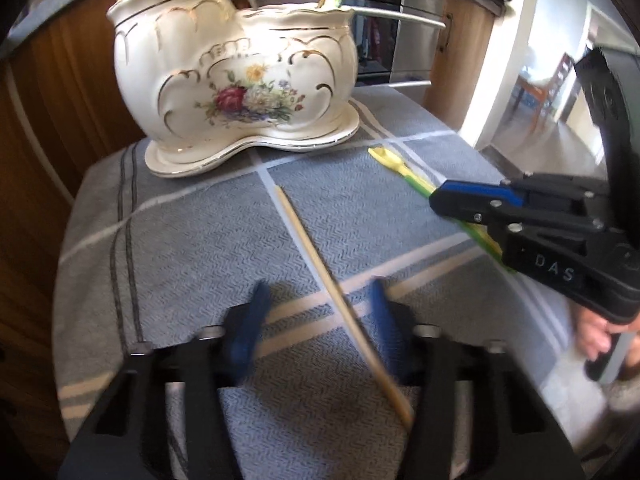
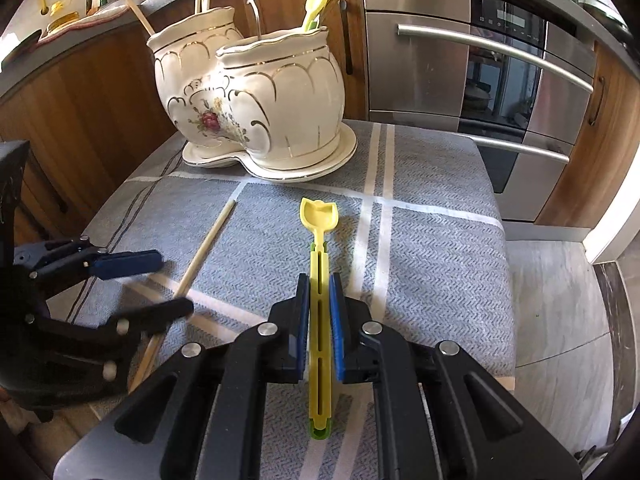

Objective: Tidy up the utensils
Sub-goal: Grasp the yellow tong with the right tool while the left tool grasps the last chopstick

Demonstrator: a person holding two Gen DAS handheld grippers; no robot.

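Note:
A cream double-pot utensil holder (image 1: 236, 76) with painted flowers stands on its saucer at the far side of the grey-blue cloth; it also shows in the right wrist view (image 2: 260, 108) with several utensils in it. A wooden chopstick (image 1: 320, 264) lies on the cloth between the open fingers of my left gripper (image 1: 320, 300); the chopstick (image 2: 204, 248) and the left gripper (image 2: 172, 284) show in the right wrist view too. My right gripper (image 2: 319, 280) is shut on a yellow-green plastic clip (image 2: 319, 280), which lies on the cloth; they appear at the right of the left wrist view (image 1: 436, 196).
The cloth (image 2: 432, 264) covers a small table whose right edge drops to a tiled floor. A steel oven (image 2: 480, 80) and wooden cabinets (image 2: 80, 96) stand behind the holder. A worktop with bottles runs along the top left.

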